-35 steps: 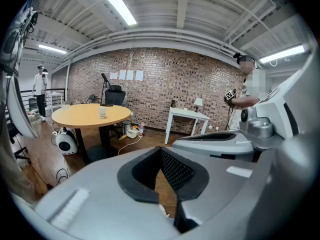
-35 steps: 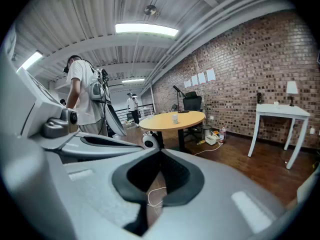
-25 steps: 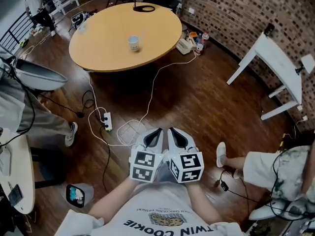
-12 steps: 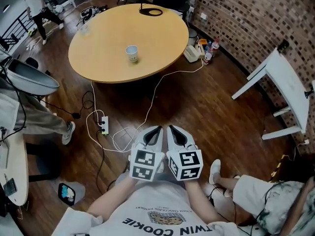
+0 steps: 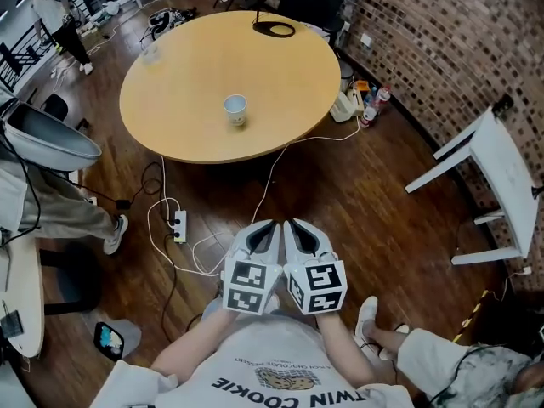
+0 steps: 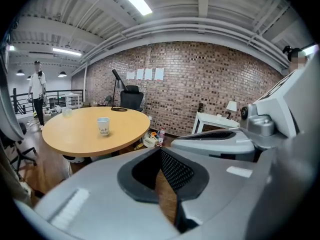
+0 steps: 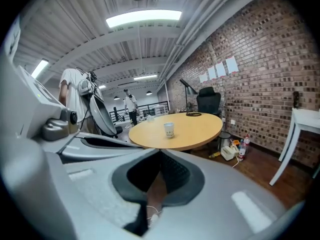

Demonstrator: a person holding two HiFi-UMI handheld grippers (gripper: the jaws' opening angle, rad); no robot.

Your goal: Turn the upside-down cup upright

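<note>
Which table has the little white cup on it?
The round tan table. The cup stands near its middle. The white table is straight-edged and sits by the brick wall.

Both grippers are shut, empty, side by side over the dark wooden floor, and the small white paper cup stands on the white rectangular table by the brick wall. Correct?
Wrong table. The head view shows the small white paper cup on the round tan wooden table. The rest holds: left gripper and right gripper shut, empty, side by side over the dark wooden floor.
</note>
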